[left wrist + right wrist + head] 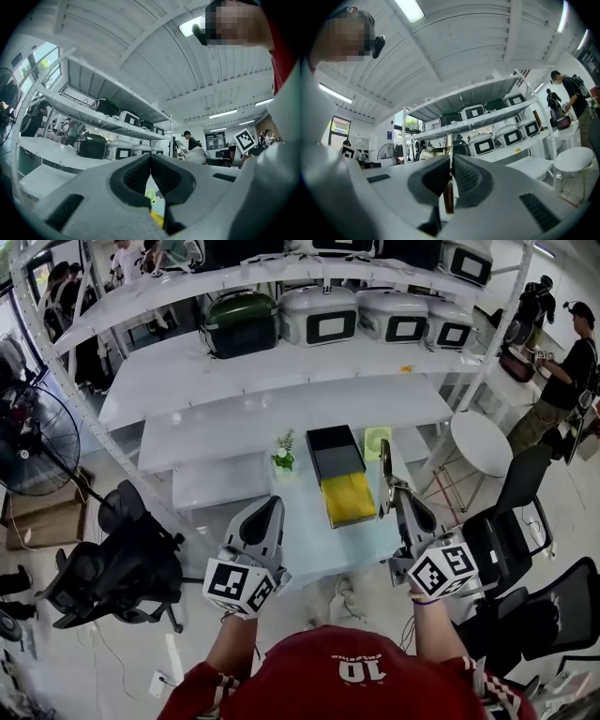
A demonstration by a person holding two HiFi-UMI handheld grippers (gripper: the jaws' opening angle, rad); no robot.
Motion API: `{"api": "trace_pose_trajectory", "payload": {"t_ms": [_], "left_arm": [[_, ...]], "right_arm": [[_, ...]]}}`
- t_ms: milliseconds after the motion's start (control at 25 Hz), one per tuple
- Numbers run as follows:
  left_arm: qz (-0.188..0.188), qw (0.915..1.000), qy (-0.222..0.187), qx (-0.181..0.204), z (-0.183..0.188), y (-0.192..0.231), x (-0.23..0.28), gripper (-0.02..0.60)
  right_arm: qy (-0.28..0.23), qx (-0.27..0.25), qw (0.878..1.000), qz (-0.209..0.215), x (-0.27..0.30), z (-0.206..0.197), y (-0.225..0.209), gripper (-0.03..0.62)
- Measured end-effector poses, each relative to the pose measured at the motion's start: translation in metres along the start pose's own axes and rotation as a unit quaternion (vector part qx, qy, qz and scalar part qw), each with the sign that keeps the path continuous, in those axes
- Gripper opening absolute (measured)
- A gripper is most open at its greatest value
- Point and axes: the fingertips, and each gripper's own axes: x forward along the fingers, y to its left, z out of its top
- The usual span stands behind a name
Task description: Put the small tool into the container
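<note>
My right gripper (pixel 394 495) is shut on a small tool (pixel 385 463), a thin metal blade with a brown handle that sticks out past the jaws. In the right gripper view the tool (pixel 448 192) stands clamped between the dark pads of my right gripper (pixel 451 161). The container (pixel 349 499) is an open box with a yellow inside and a black lid (pixel 335 452); it lies on the pale table (pixel 309 531), just left of the tool. My left gripper (pixel 266 514) hovers over the table's near left part, and in its own view the left gripper (pixel 150 159) is shut on nothing.
A small potted plant (pixel 283 455) and a green object (pixel 376 442) stand beside the container. White shelves (pixel 281 357) with several cases rise behind the table. Black chairs (pixel 117 563) flank me, a white stool (pixel 480 442) is at the right, a fan (pixel 33 442) at the left, and a person (pixel 562 371) at the far right.
</note>
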Motion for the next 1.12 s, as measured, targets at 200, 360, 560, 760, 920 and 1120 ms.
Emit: {"api": "trace_pose_trajectory", "payload": {"t_ms": [200, 360, 560, 760, 920, 1120], "left_arm": [[0.028, 0.9996, -0.004, 0.002, -0.001, 0.008, 0.021, -0.002], [0.049, 0.9987, -0.008, 0.003, 0.001, 0.012, 0.044, -0.002], [0.075, 0.9969, -0.011, 0.020, 0.003, 0.013, 0.072, -0.002], [0.081, 0.9966, -0.004, 0.015, -0.007, 0.013, 0.096, -0.002], [0.072, 0.9973, 0.006, 0.013, -0.020, 0.007, 0.108, -0.002], [0.068, 0.9974, 0.021, 0.013, -0.036, 0.003, 0.119, -0.002]], "right_arm": [[-0.002, 0.012, 0.999, 0.040, 0.035, 0.000, -0.016, 0.006], [-0.007, 0.021, 0.997, 0.075, 0.070, 0.008, -0.035, 0.006], [-0.004, 0.027, 0.992, 0.122, 0.108, 0.014, -0.050, 0.006], [0.012, 0.036, 0.989, 0.141, 0.127, 0.001, -0.065, 0.006], [0.029, 0.045, 0.990, 0.133, 0.130, -0.017, -0.079, 0.006], [0.060, 0.049, 0.988, 0.132, 0.129, -0.041, -0.089, 0.006]]}}
